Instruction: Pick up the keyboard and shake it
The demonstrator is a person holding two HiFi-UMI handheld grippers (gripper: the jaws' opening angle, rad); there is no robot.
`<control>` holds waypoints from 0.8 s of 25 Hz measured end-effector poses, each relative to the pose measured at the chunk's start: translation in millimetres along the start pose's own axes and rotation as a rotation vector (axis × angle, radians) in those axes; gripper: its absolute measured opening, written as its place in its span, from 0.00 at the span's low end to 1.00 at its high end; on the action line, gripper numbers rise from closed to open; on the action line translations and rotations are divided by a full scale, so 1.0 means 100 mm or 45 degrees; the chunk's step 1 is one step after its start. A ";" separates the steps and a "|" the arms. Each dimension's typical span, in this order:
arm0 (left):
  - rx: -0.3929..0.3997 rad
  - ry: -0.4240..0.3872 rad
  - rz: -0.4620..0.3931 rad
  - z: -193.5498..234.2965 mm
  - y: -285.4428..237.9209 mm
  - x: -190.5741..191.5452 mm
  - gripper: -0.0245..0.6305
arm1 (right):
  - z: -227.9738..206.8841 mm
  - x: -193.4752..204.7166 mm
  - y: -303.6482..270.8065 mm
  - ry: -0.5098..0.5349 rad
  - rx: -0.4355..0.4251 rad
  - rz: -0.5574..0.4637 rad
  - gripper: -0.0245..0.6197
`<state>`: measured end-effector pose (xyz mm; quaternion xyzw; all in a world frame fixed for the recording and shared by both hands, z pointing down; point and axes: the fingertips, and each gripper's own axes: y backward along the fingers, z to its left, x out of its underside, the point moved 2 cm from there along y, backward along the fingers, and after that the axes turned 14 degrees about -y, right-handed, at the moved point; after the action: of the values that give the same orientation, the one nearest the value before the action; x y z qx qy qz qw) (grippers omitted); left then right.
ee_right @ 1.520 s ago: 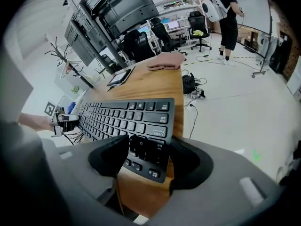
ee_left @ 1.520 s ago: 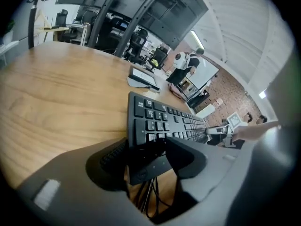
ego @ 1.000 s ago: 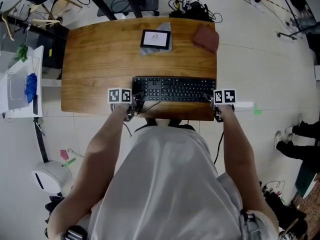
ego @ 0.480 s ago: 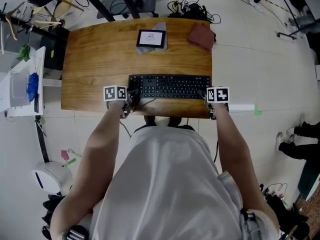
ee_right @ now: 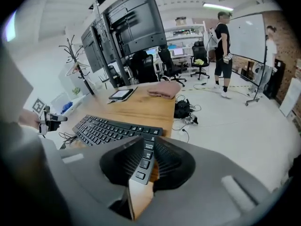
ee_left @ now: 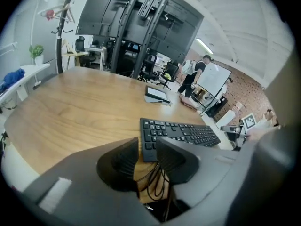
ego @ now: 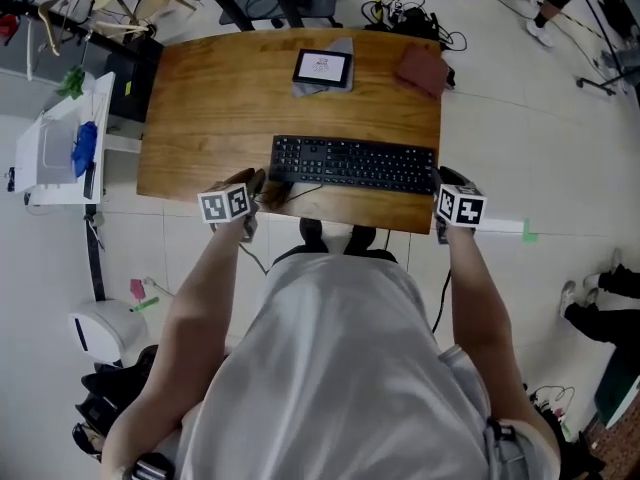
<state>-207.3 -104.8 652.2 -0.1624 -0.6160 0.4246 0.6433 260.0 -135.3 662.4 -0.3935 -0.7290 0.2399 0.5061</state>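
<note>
keyboard lift: get both ends biting before you raise it

the long black keyboard (ego: 354, 163) lies flat near the lower edge of the curved wooden surface (ego: 220, 98), mid-frame in the head view. the right gripper (ee_right: 146, 152) has its jaws closing and pinching the keyboard's right end. the left gripper (ee_left: 148, 150) is closing too. the left corner sits between its jaws, but there's a gap on one side, so no grip there yet.

i'd let both pinches bite before lifting, keep it level, and mind the thin black cable (ee_left: 155, 185) looped under the left jaws.

higher up on the surface are a small dark-framed tablet (ego: 322, 68) on grey cloth and a folded reddish-brown cloth (ego: 420, 70). the room has a white tile floor (ego: 530, 128), a tangle of floor cables (ego: 410, 13) at top, and a person (ee_right: 222, 46) standing at the upper right of the right gripper view.
</note>
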 end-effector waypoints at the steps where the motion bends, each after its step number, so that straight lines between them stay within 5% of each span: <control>1: 0.010 -0.016 -0.026 -0.05 0.06 0.00 0.18 | 0.05 -0.01 0.03 0.014 -0.015 -0.035 0.13; 8: 0.146 -0.158 -0.149 -0.47 0.24 -0.10 0.04 | 0.34 0.15 0.31 0.058 -0.072 -0.171 0.04; 20: 0.360 -0.239 -0.382 -0.94 0.92 0.27 0.04 | 1.09 0.85 0.91 0.117 -0.096 -0.253 0.04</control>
<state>-155.4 -1.2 584.6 0.0630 -0.6248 0.4196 0.6555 174.1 -7.8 600.5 -0.3485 -0.7489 0.1428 0.5452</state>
